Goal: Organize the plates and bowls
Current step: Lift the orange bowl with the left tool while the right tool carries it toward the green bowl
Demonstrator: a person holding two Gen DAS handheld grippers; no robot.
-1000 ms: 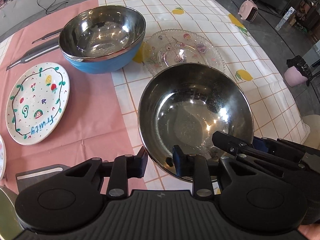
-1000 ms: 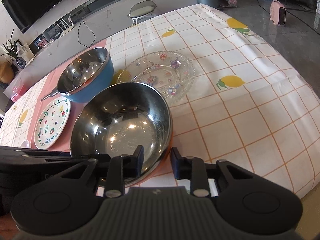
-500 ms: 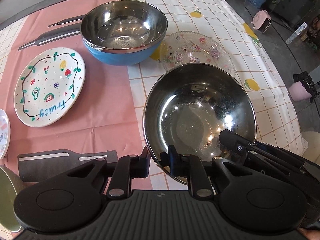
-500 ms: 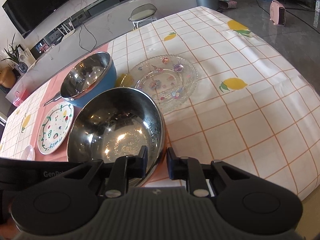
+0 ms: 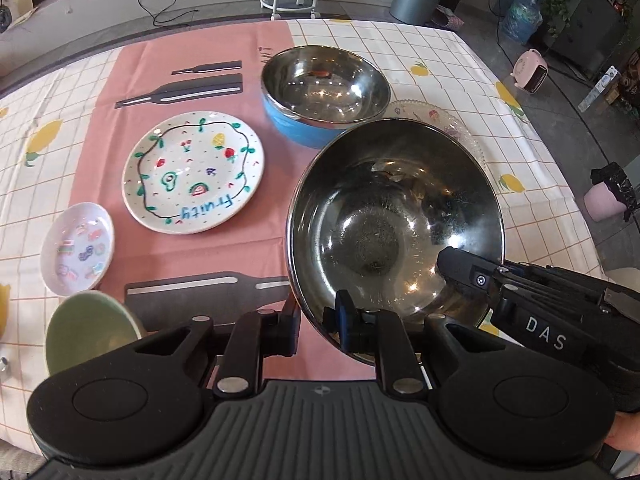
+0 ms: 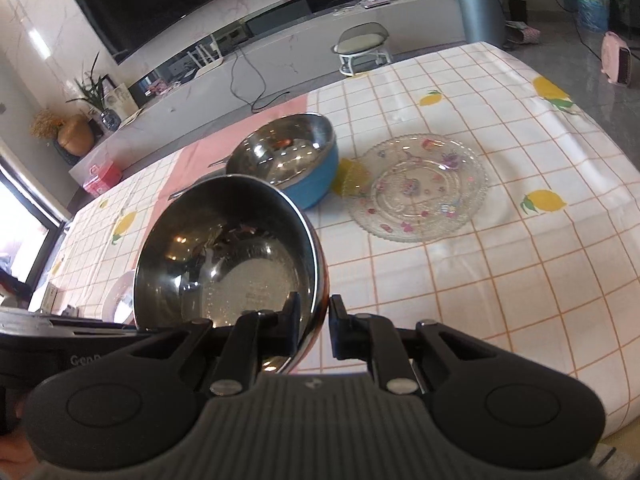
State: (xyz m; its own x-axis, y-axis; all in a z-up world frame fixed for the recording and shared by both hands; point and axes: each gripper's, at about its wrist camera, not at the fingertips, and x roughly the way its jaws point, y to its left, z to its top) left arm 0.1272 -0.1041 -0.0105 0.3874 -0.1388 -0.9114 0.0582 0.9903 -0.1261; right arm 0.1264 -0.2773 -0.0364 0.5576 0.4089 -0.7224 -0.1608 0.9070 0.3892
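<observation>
A: Steel bowl [image 5: 394, 224] first. In the left wrist view, where is it?

B: Off the worktop [image 5: 320, 40] and tilted, its near rim pinched in the left claw [image 5: 316, 322], one finger inside the wall and one outside. The right claw [image 5: 460, 268] comes in from the right and bites the rim further round. Both sets of jaws have just been closing, with the rim between them, so it is a two-handed lift.

A: Which step, in your view?

B: I'd say carrying it to the blue bowl [image 5: 324, 98] to nest it there. The next move calls for keeping it level and lowering it squarely in.

A: What lies around?

B: A fruity painted plate [image 5: 194, 172], a small printed dish [image 5: 78, 254] and a green bowl [image 5: 90, 330] off to the left. The glass plate [image 5: 466, 136] is partly hidden behind the steel bowl.

A: And the right wrist view?

B: The right claw [image 6: 314, 322] is clamped on the steel bowl's [image 6: 228, 252] rim, and the bowl hangs clear of the worktop [image 6: 500, 280]. The blue bowl [image 6: 288, 160] sits just beyond it, with the glass plate [image 6: 418, 188] beside that. Nothing blocks the path, though the glass plate lies close enough to be clipped.
</observation>
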